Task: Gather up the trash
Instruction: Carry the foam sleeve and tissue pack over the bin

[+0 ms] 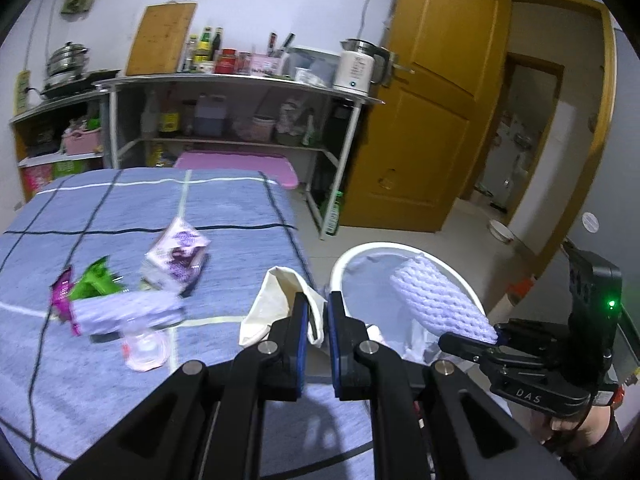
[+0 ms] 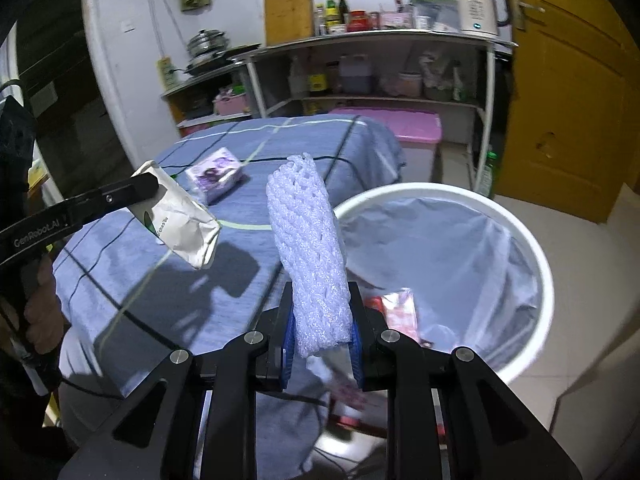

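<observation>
Pinching a crumpled white paper bag (image 1: pixel 276 304) between its blue pads, the left gripper (image 1: pixel 318 320) holds the bag above the near edge of the bench (image 1: pixel 224 208), which is covered with a blue checked cloth. The right gripper (image 2: pixel 322 340) is clamped on the lower end of a white foam net sleeve (image 2: pixel 308 248), which stands upright from the jaws; in the left wrist view this sleeve (image 1: pixel 440 304) hangs over the rim of the white trash bin (image 1: pixel 352 256). The bin (image 2: pixel 536 264) stands on the floor just beside the bench, is lined with a translucent bag, and contains a red-and-white wrapper (image 2: pixel 400 312). Remaining on the bench are a purple-printed packet (image 1: pixel 176 256), a green wrapper (image 1: pixel 94 280), a magenta wrapper (image 1: pixel 62 292), a second white foam net sleeve (image 1: pixel 128 312), and a clear plastic piece (image 1: pixel 144 352); these items lie close together, and motion blur obscures which of them touch. Behind the bench stands a metal shelf unit (image 1: pixel 240 80) carrying bottles, a wooden cutting board (image 1: pixel 160 40) and a white kettle (image 1: pixel 356 66). A yellow wooden door (image 1: pixel 432 100) stands open to the right of it.
</observation>
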The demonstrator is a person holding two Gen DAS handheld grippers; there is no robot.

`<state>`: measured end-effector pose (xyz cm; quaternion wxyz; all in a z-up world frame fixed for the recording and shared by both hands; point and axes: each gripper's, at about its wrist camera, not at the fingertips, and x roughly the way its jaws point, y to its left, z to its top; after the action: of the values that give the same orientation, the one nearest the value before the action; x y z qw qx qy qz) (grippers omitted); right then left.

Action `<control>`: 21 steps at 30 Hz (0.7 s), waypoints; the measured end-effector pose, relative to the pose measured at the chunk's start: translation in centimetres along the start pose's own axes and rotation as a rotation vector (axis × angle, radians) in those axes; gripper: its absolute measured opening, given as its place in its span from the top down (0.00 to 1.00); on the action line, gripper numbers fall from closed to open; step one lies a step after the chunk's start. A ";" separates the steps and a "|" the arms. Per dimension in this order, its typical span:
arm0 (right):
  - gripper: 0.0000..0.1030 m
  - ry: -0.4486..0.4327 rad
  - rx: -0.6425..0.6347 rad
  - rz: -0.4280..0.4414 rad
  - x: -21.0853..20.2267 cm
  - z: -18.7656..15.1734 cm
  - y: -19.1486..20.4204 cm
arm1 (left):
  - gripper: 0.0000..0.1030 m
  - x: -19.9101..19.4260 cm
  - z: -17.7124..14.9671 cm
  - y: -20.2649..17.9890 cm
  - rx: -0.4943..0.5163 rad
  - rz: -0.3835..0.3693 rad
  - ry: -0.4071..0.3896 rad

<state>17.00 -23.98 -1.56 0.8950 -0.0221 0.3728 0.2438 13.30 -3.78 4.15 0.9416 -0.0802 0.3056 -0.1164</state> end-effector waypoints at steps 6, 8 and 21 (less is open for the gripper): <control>0.77 0.014 0.038 -0.044 -0.1 -0.5 -2.4 | 0.90 2.5 0.7 -2.6 0.041 -0.048 0.027; 0.77 0.021 0.051 -0.057 0.1 -0.6 -3.2 | 0.90 3.4 0.7 -3.3 0.052 -0.061 0.040; 0.77 0.059 0.101 -0.112 0.8 -1.4 -6.8 | 0.90 8.1 0.6 -6.1 0.099 -0.110 0.115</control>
<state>19.60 -29.93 -4.04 0.8959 -0.0051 0.4090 0.1735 19.00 -11.75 1.49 0.9176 -0.0433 0.3481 -0.1872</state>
